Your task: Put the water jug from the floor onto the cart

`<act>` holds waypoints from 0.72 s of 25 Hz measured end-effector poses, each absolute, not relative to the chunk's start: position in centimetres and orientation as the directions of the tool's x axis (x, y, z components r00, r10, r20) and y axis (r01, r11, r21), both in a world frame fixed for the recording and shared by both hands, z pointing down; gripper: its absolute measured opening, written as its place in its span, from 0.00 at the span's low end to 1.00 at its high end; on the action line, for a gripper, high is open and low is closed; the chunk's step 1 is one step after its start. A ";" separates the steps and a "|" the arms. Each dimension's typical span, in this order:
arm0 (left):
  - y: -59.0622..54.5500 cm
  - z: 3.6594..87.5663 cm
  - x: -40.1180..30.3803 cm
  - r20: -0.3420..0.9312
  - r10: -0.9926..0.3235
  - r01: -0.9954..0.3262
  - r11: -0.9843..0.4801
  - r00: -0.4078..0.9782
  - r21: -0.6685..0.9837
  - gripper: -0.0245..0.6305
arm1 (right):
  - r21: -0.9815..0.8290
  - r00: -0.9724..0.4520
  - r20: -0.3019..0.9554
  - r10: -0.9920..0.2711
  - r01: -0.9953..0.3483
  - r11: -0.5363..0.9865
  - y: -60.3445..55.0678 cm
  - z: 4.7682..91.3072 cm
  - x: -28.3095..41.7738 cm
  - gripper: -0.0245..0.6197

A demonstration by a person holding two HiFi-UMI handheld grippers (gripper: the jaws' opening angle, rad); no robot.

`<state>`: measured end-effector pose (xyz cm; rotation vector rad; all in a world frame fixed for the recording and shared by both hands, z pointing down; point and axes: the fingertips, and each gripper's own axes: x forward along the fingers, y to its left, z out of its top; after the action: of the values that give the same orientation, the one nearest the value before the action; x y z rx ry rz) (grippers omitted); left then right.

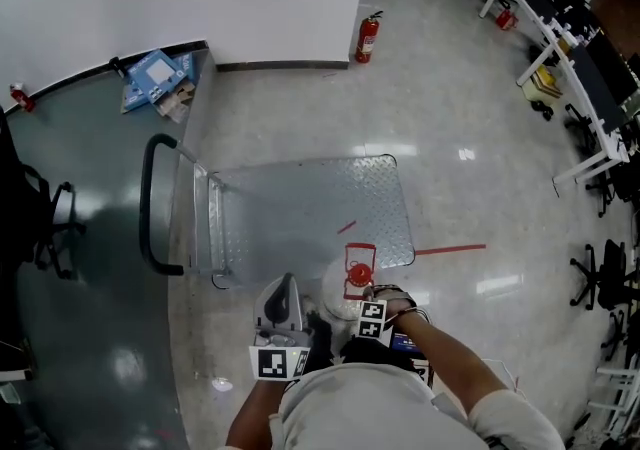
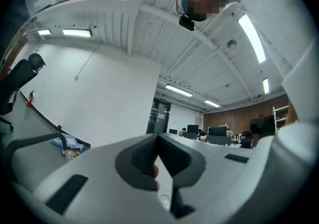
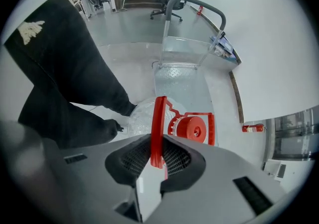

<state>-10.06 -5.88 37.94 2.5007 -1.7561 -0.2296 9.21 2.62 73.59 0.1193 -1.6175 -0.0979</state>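
Note:
The clear water jug (image 1: 345, 283), with a red cap (image 3: 192, 127) and a red carrying handle (image 3: 158, 118), is at the near edge of the cart's metal platform (image 1: 310, 203). My right gripper (image 1: 372, 310) points straight down over the jug. It is shut on the red handle, which runs between its pads in the right gripper view, where the gripper (image 3: 157, 141) fills the bottom. Whether the jug rests on anything I cannot tell. My left gripper (image 1: 287, 300) lies level just left of the jug. Its tips meet in the left gripper view (image 2: 158, 138), with nothing clearly held.
The cart's black push handle (image 1: 150, 208) is at its left end. A red fire extinguisher (image 1: 368, 36) stands by the white wall. Blue booklets (image 1: 155, 78) lie at the far left, desks and chairs (image 1: 590, 78) at the right. A red tape line (image 1: 450, 249) marks the floor.

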 end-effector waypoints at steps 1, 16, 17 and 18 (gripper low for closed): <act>-6.5 37.9 -10.3 -0.074 -0.939 -0.927 -0.343 0.335 0.154 0.04 | 0.141 -0.048 0.989 -0.142 -0.021 0.990 1.7 73.4 9.0 0.14; -12.1 39.6 -10.4 -0.007 -0.959 -0.948 -0.280 0.282 0.151 0.04 | 0.271 -0.074 0.960 -0.270 0.006 0.962 -15.8 75.4 4.1 0.15; -12.5 39.6 -10.5 -0.003 -0.960 -0.949 -0.278 0.280 0.149 0.04 | 0.278 -0.074 0.958 -0.277 0.005 0.961 -16.7 75.5 4.0 0.15; -13.0 39.7 -10.5 0.001 -0.960 -0.950 -0.277 0.280 0.146 0.04 | 0.284 -0.073 0.956 -0.283 0.004 0.959 -17.5 75.7 3.8 0.15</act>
<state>-10.52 -12.97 39.66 2.4171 -1.8128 -0.1320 3.77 -17.46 75.69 0.2166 -1.6308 -0.2395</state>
